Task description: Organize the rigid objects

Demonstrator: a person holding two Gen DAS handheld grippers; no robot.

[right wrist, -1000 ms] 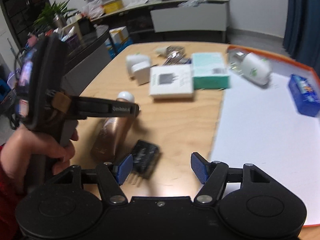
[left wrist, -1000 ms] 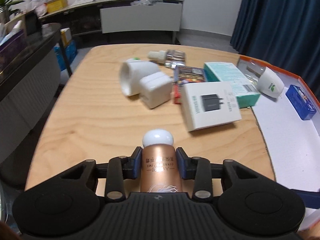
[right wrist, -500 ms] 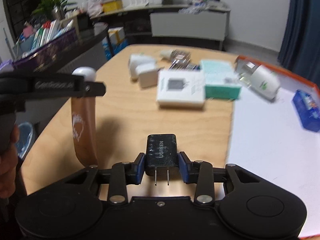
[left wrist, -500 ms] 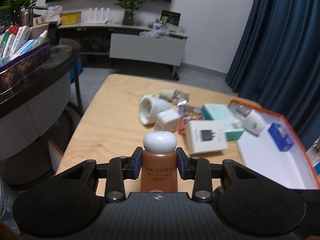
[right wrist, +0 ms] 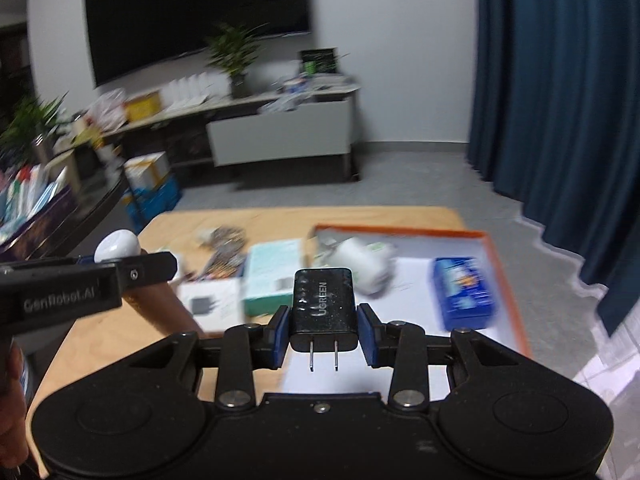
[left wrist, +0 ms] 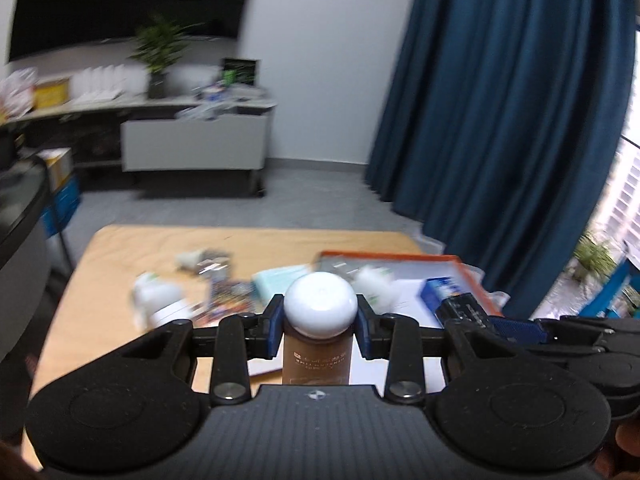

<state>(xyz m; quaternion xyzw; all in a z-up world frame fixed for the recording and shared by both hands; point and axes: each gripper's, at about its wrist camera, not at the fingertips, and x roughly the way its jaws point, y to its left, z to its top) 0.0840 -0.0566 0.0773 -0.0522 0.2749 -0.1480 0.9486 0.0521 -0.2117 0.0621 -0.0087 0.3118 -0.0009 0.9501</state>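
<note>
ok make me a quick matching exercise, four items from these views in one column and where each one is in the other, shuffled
Items:
1. copper bottle
2. black charger
3. blue box
4. teal box

Places:
A. lying inside the orange-rimmed tray
B. clamped in the right gripper
C. on the wooden table, beside the tray
D. clamped in the left gripper

Pairs: 1-D, 2-B, 3-A, 4-C

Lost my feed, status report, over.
Left hand-held gripper shut on brown bottle. Right hand-held gripper shut on black charger. Both aloft; path clear.
</note>
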